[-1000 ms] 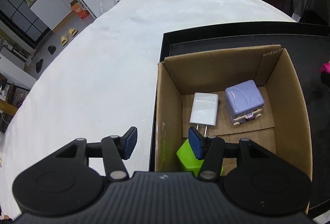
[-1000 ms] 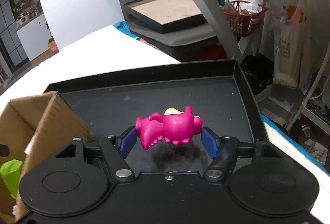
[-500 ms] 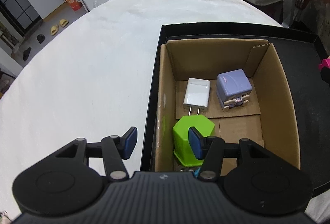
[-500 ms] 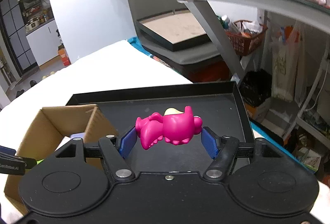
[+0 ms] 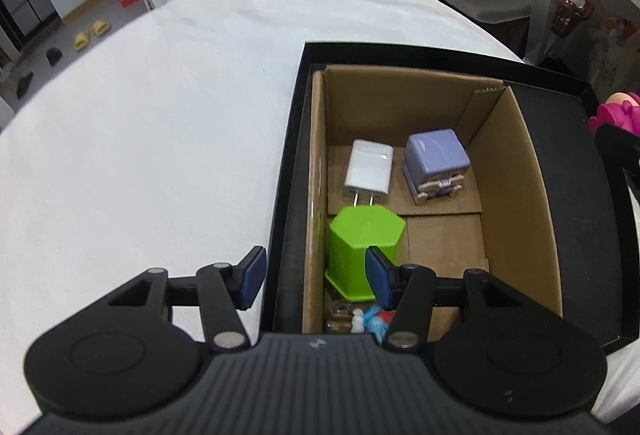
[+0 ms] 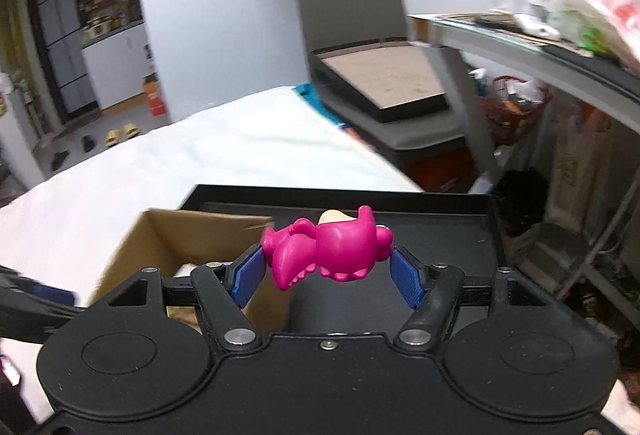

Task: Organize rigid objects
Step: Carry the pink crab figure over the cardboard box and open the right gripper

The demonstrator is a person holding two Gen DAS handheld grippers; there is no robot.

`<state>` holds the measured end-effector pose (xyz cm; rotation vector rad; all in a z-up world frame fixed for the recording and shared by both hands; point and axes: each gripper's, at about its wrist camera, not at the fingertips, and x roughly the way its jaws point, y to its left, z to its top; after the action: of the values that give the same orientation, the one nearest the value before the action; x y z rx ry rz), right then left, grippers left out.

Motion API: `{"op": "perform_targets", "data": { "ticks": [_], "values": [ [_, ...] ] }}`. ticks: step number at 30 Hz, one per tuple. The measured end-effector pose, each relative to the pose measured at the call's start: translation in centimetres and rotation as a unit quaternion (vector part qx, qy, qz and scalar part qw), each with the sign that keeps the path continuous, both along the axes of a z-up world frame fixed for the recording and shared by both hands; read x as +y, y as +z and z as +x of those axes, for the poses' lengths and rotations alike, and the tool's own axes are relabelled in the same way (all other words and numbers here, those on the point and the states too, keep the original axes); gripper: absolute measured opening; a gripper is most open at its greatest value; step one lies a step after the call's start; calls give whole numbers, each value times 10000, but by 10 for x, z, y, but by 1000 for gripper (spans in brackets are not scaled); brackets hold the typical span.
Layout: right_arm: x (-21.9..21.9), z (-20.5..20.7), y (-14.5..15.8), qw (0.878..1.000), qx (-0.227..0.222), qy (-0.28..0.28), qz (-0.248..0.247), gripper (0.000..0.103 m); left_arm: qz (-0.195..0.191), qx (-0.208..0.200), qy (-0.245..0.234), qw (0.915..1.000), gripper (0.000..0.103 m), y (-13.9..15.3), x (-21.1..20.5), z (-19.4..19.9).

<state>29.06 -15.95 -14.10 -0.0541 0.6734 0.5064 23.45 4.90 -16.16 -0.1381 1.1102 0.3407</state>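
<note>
Glossy magenta plastic figure (image 6: 328,247) sits clamped in my right tool (image 6: 326,275); my left tool (image 5: 314,277) gapes empty above the corrugated cardboard box (image 5: 516,171).

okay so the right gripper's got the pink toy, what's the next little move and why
Probably carry the right gripper leftward until it is over the cardboard box, then open. It is shut on the pink dinosaur toy, held above the black tray, while the white charger, purple cube toy and green hexagonal block already lie in the box.
</note>
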Motion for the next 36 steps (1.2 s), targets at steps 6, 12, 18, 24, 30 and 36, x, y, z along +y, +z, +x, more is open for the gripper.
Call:
{"op": "perform_targets", "data": {
  "ticks": [6,12,18,24,30,36],
  "values": [
    [18,-10,0,9994,226,243,-7,66,-115,94,-81,9999,53,-9,5,-4],
    [30,-13,-5,9985,464,274,-33,67,-244,113,-312,9991,48,-15,0,-6],
    [36,-17,-8,9976,632,251,-84,67,-443,96,-242,9987,30,-20,5,-6],
    [33,-17,1,9977,599,213,-217,67,-463,4,-110,9989,16,-21,13,-10],
    [47,-14,3,9971,642,296,-275,67,-641,-41,-76,9979,11,-26,24,-11],
    [76,-17,-5,9945,753,585,-423,67,-797,-119,-110,9967,11,-27,32,-15]
  ]
}}
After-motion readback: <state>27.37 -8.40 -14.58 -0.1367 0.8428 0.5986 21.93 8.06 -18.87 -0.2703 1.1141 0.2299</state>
